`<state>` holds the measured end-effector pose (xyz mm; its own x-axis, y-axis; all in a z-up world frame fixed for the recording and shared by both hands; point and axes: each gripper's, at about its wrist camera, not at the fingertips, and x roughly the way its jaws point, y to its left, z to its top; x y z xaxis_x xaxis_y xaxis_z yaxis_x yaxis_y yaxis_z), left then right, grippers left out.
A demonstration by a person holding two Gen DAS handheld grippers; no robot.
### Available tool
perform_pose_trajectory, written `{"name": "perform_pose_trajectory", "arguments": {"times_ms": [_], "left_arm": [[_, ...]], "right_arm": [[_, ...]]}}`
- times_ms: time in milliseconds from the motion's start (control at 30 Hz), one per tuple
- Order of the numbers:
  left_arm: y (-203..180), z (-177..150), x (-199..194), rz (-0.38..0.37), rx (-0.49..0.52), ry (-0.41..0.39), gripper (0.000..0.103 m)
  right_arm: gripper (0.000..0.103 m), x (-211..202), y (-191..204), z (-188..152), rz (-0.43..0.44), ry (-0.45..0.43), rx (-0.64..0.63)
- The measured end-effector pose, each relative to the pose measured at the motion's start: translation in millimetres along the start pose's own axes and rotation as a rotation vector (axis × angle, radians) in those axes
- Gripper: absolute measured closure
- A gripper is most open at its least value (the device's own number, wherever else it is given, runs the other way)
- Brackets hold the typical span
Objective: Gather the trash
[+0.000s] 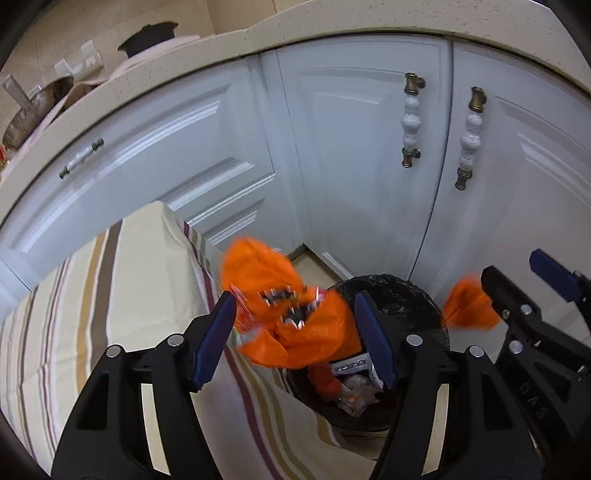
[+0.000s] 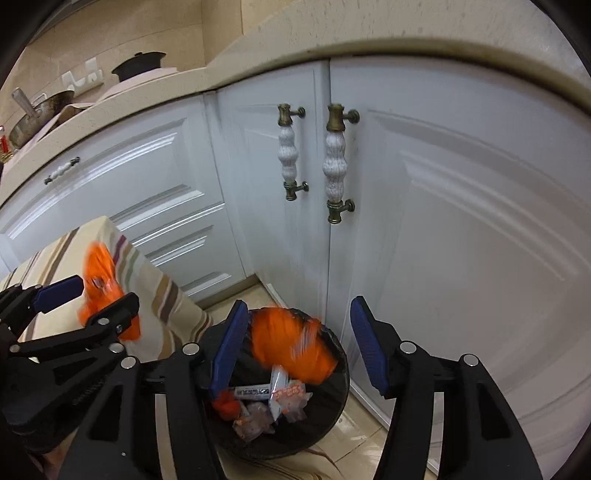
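A crumpled orange plastic bag point(image 1: 291, 325), motion-blurred, hangs loose between the blue pads of my left gripper point(image 1: 293, 321), over the near rim of a black-lined trash bin point(image 1: 424, 295). The jaws stand apart and do not clamp it. In the right wrist view a second orange bag point(image 2: 291, 343), also blurred, lies over the bin's point(image 2: 341, 373) mouth between the spread fingers of my right gripper point(image 2: 295, 332), clear of the right pad. Wrappers point(image 2: 280, 398) lie inside the bin. Each gripper shows in the other's view: the right gripper point(image 1: 513, 269), the left gripper point(image 2: 107, 291).
White cabinet doors with brass-and-white handles point(image 2: 336, 162) stand right behind the bin. A table under a striped cloth point(image 1: 110, 295) sits close on the left, its corner beside the bin. The beige countertop point(image 1: 332, 22) above carries a dark pot point(image 1: 151, 37) and a metal pan point(image 2: 40, 110).
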<state>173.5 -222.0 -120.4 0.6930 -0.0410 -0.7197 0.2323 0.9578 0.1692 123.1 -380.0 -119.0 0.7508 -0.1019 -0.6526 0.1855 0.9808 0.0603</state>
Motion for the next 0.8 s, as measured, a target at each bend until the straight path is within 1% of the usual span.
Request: {"name": "perform_pose_trajectory", "arguments": {"times_ms": [200, 367, 600, 800], "left_arm": [[-0.1, 4.0, 5.8, 0.0, 0.004, -0.002, 0.033], [-0.3, 2.7, -1.4, -0.006, 0.009, -0.008, 0.033], [6.1, 1.2, -27.3, -0.006, -0.001, -0.044, 0.032], [20.2, -6.6, -64.9, -0.014, -0.016, -0.089, 0.031]], "right_arm": [[0.046, 2.7, -0.6, 1.2, -0.014, 0.004, -0.001], [0.046, -4.9, -6.1, 0.5, -0.023, 0.003, 0.009], [0.046, -28.0, -9.0, 2.3, -0.038, -0.02, 0.013], [0.042, -58.0, -5.5, 0.4, -0.049, -0.045, 0.012]]}}
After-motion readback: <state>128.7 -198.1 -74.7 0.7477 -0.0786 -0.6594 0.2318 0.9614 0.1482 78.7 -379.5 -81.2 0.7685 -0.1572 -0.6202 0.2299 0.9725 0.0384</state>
